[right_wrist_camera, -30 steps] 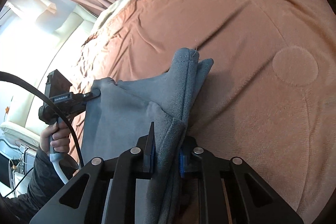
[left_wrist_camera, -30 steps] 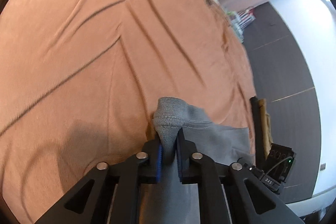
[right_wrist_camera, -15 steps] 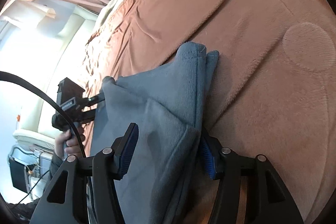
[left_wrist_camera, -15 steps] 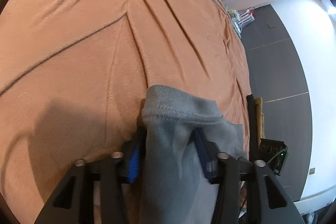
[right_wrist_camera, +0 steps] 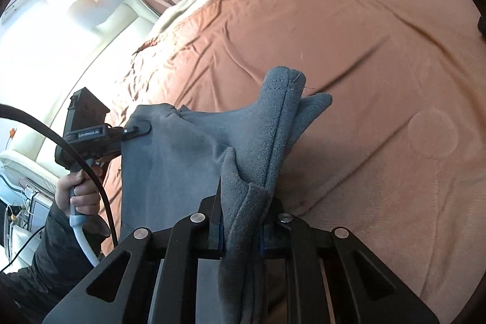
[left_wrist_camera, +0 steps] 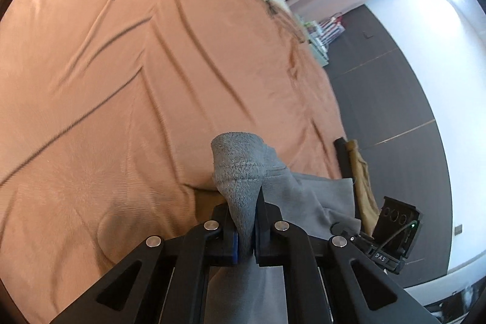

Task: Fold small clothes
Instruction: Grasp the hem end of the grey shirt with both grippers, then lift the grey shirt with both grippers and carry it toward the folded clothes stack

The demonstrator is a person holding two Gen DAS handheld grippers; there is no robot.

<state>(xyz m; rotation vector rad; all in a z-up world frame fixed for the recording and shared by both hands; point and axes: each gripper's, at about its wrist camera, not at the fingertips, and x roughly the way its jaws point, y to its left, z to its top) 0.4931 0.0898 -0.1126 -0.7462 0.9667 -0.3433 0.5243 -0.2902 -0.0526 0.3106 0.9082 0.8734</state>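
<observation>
Both jaws have just closed — grey garment (left_wrist_camera: 243, 172) pinched between each pair.

Soft grey knit garment (left_wrist_camera: 243, 172), ribbed and matt at the hem with a stitched seam, fleecy and slightly fuzzy on the folds at frame centre (right_wrist_camera: 273, 126). Beneath it, a matt salmon-orange bedspread (left_wrist_camera: 106, 81) of short-napped, velvety cloth, creased in long wrinkles across the upper left. Along the lower edge, matt black plastic gripper fingers (left_wrist_camera: 267, 220) with shiny round metal rivets (left_wrist_camera: 209, 225) and blue pads.
</observation>
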